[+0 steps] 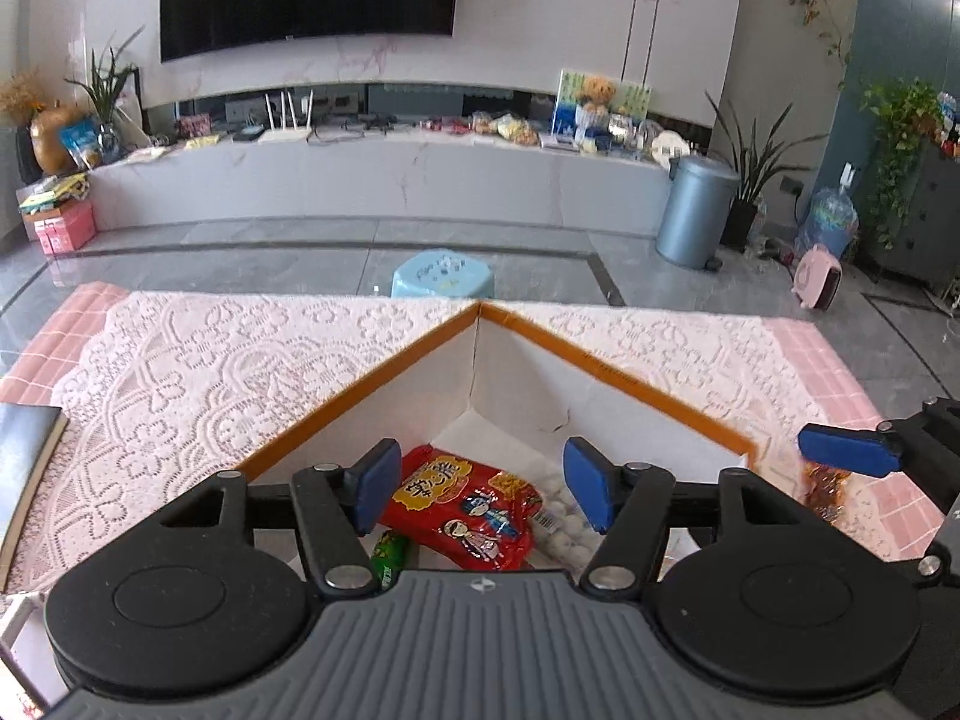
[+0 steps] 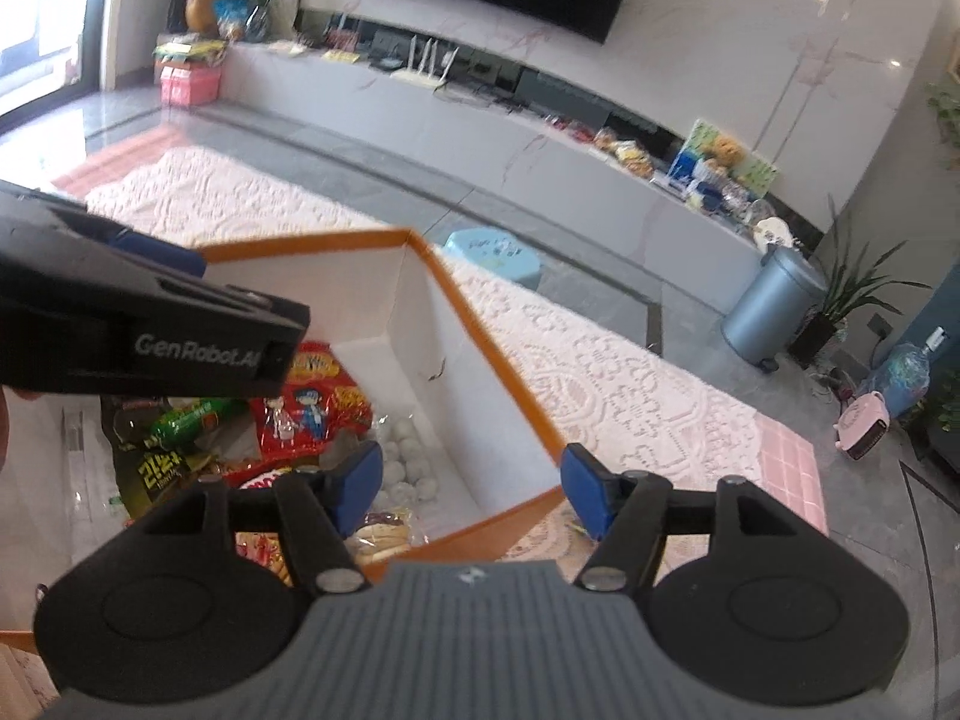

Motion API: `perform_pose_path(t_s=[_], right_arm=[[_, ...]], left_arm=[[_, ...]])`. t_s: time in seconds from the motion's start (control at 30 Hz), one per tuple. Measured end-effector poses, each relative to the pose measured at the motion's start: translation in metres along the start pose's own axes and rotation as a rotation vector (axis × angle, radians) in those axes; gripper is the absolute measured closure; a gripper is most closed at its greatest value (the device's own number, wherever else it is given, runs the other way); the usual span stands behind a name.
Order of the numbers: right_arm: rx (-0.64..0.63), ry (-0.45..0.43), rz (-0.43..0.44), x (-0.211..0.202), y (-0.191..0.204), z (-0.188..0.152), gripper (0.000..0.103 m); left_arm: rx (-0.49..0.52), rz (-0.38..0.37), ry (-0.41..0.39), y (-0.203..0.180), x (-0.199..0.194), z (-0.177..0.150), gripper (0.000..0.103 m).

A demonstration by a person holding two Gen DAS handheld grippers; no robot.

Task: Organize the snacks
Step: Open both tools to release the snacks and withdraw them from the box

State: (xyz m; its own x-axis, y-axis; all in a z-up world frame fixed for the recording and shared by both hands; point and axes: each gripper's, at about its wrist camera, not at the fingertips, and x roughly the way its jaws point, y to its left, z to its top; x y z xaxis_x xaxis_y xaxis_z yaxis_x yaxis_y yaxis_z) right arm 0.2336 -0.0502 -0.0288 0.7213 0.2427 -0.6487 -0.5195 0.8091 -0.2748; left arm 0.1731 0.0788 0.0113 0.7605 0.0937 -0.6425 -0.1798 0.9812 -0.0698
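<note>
A white box with an orange rim (image 1: 420, 354) (image 2: 498, 348) stands on the lace-covered table. Inside lie a red snack bag (image 1: 468, 510) (image 2: 312, 408), a green packet (image 1: 390, 555) (image 2: 186, 420), a bag of white balls (image 1: 561, 525) (image 2: 408, 456), a dark packet (image 2: 150, 456) and other snacks. My left gripper (image 1: 483, 492) is open and empty above the box; its body shows in the right wrist view (image 2: 144, 324). My right gripper (image 2: 471, 492) is open and empty over the box's near right rim. One of its blue fingers (image 1: 846, 450) shows beside a brown snack packet (image 1: 828, 486).
A dark book (image 1: 24, 462) lies at the table's left edge. Beyond the table are a blue stool (image 1: 444, 273) (image 2: 492, 255), a metal bin (image 1: 696, 210) (image 2: 774, 312), plants and a long TV counter (image 1: 384, 180) with clutter.
</note>
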Motion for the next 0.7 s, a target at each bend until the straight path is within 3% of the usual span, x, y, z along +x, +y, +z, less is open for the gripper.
perform_pose_path(t_s=[0.1, 0.23, 0.43, 0.6, 0.7], right_arm=[[0.042, -0.036, -0.018, -0.020, -0.007, -0.006, 0.038], [0.144, -0.088, -0.037, -0.048, -0.022, -0.018, 0.027], [0.297, -0.155, -0.064, -0.087, -0.047, -0.049, 0.023], [0.380, -0.186, -0.094, -0.111, -0.061, -0.082, 0.021], [0.407, -0.181, -0.111, -0.121, -0.068, -0.107, 0.021]], left_arm=[[0.007, 0.001, -0.042, -0.008, -0.017, -0.002, 0.030], [0.032, -0.008, -0.098, -0.021, -0.039, -0.008, 0.030], [0.044, -0.103, -0.145, -0.042, -0.065, -0.019, 0.030], [0.072, -0.203, -0.100, -0.062, -0.068, -0.033, 0.029], [0.099, -0.220, -0.094, -0.073, -0.065, -0.040, 0.029]])
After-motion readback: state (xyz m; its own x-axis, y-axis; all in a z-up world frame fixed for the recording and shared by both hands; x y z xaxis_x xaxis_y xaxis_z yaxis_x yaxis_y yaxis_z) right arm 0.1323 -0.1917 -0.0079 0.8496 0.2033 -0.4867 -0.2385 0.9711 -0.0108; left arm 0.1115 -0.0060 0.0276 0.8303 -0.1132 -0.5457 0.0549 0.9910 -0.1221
